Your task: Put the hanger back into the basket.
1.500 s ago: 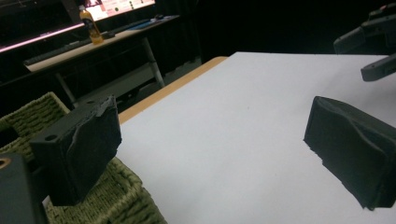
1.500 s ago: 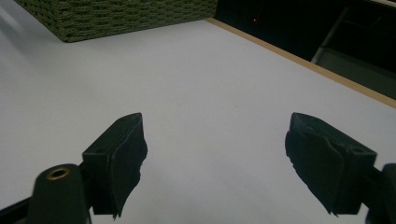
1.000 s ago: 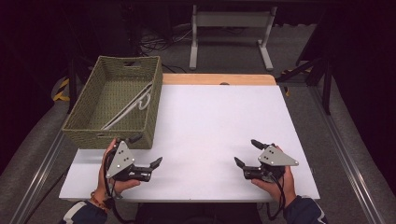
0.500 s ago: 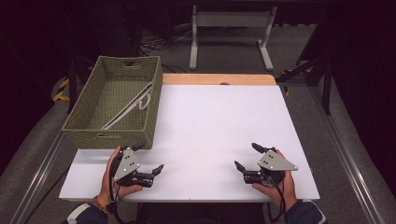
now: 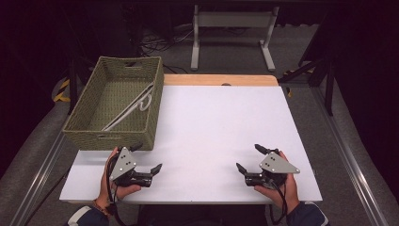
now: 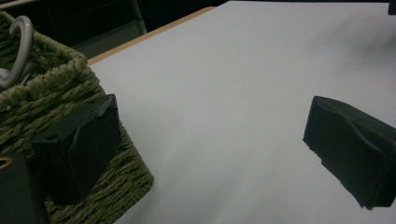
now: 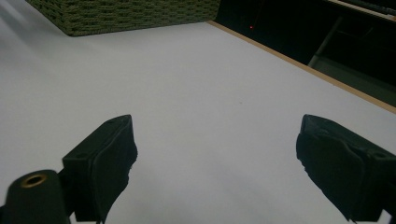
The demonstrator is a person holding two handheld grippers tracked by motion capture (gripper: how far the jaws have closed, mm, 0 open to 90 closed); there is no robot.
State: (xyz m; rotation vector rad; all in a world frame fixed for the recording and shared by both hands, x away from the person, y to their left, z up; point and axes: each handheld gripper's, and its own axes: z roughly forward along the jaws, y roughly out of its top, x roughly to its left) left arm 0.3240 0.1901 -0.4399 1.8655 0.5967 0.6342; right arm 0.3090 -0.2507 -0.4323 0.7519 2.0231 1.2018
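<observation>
A green woven basket [image 5: 113, 101] stands at the table's left side with a white hanger [image 5: 134, 106] lying in it. My left gripper [image 5: 147, 157] is open just in front of the basket's near right corner, nothing between its jaws. In the left gripper view the left gripper [image 6: 212, 121] has its left jaw against the basket [image 6: 56, 93] corner, and the hanger's hook [image 6: 18, 46] pokes over the rim. My right gripper [image 5: 249, 158] is open and empty near the front right of the table. In the right gripper view the right gripper [image 7: 215, 135] faces bare white table, the basket [image 7: 126, 14] far off.
The white table top [image 5: 221, 127] has a wooden strip [image 5: 221, 79] along its far edge. Beyond it stands a grey metal frame [image 5: 233, 28] on a dark floor. Rails run along both sides of the table.
Both grippers have drawn back a little toward the table's near edge. Their jaws stay open and hold nothing.
</observation>
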